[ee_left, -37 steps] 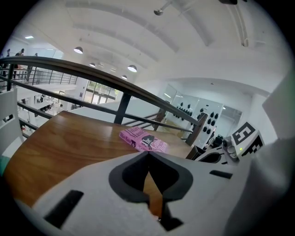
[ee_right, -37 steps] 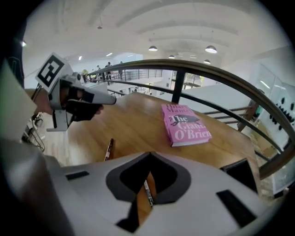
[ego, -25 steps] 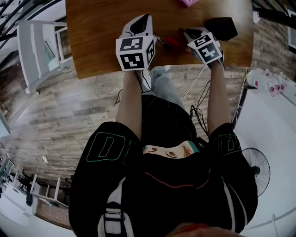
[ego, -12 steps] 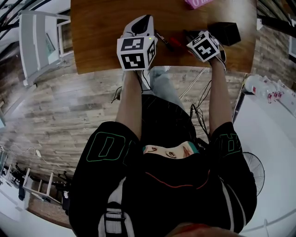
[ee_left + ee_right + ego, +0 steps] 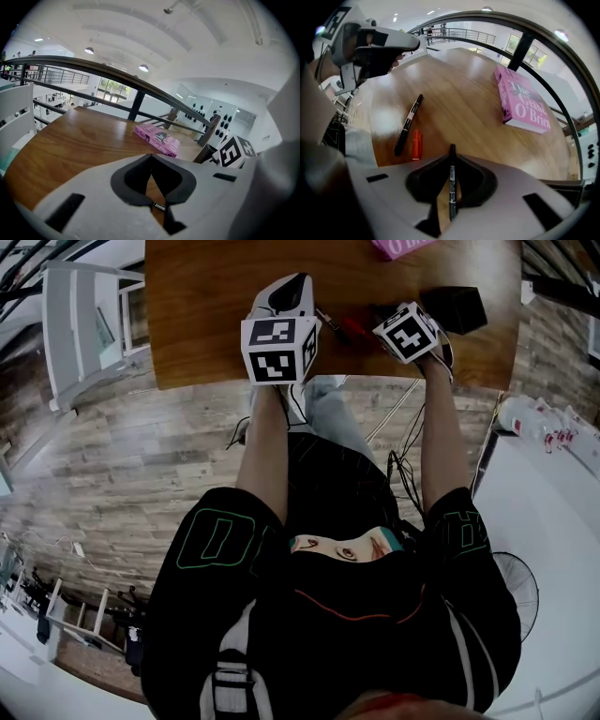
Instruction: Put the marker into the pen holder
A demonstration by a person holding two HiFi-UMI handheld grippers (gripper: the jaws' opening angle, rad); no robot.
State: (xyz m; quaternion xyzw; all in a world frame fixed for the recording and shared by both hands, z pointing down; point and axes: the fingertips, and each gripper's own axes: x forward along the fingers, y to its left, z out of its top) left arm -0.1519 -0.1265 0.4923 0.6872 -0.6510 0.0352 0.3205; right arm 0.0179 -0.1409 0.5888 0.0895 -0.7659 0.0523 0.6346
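Marker [image 5: 452, 187], black and slim, sits clamped between the dark fingers [image 5: 476, 180] of the right gripper [image 5: 452, 161]. It lies along their length with one end poking out ahead, a hold that looks meant to keep it straight for lowering end-first into a narrow opening. It is lifted clear of the wooden table [image 5: 459, 79]. The pen holder [image 5: 457, 306], a black box, stands on the table just to the right of that gripper in the head view, so the marker is near it but not yet inside. The left gripper [image 5: 151, 159] hovers over the table's left part with its fingers [image 5: 136, 176] pressed together on nothing, seemingly parked aside to leave the other room. Between the two grippers a second black pen [image 5: 408, 124] and a short orange-red piece [image 5: 416, 144] lie side by side on the wood. Farther back lies a pink book [image 5: 522, 103]; its cover reads "O'Brien" in large pale letters, with a line above too blurred to read. Print on the held marker's label is too small to make out.
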